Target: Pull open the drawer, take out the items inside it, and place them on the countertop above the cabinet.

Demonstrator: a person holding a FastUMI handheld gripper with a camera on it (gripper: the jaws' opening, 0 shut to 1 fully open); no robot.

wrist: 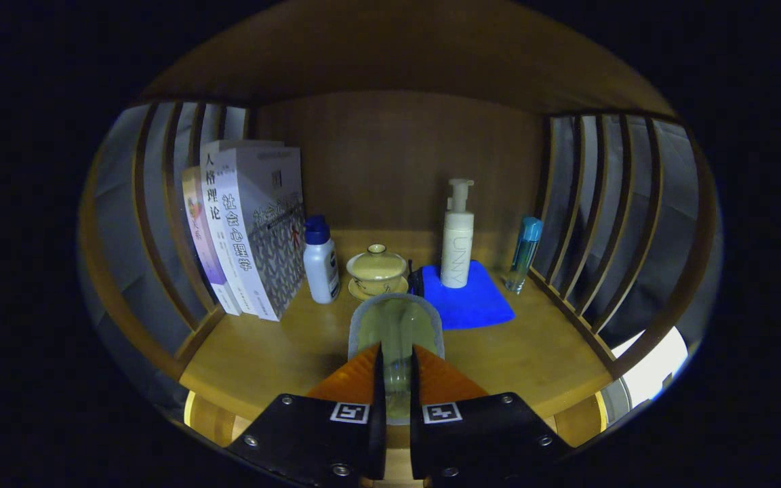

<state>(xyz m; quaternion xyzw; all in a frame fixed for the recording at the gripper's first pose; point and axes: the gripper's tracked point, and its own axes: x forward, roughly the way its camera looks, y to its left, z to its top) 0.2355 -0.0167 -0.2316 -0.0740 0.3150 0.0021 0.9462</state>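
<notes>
- Wooden cabinet nook with slatted sides and a plain back panel; its table (pixel 282 352) runs across the lower middle of the frame and carries everything in sight.
- Gripper (pixel 396 379), at the bottom centre, is clenched on a clear glass (pixel 396 325): both fingers pinch its near wall, one inside and one outside the rim as far as can be told.
- Glass sits low over the table's front part, just ahead of the fingers; whether its base touches the wood I cannot tell. It looks empty.
- Handling, as a judgement: the glass is light, stiff, smooth and breakable. A rim pinch can slip or tilt, so it wants a steady, level set-down and a gentle release.
- Beyond it, centre: a lidded teacup (pixel 377 270) on its saucer, closed, contents hidden, fragile too.
- Left of the cup: a small white bottle (pixel 321 261) with a blue cap, capped.
- Upper left: books (pixel 248 230) standing, leaning on the left slats.
- Right of centre: a blue cloth (pixel 468 301) lying flat, with a white pump bottle (pixel 457 237) upright on its back part.
- Far right, by the slats: a slim teal bottle (pixel 523 252), upright, capped.
- Free wood lies to either side of the glass, left being roomier.
</notes>
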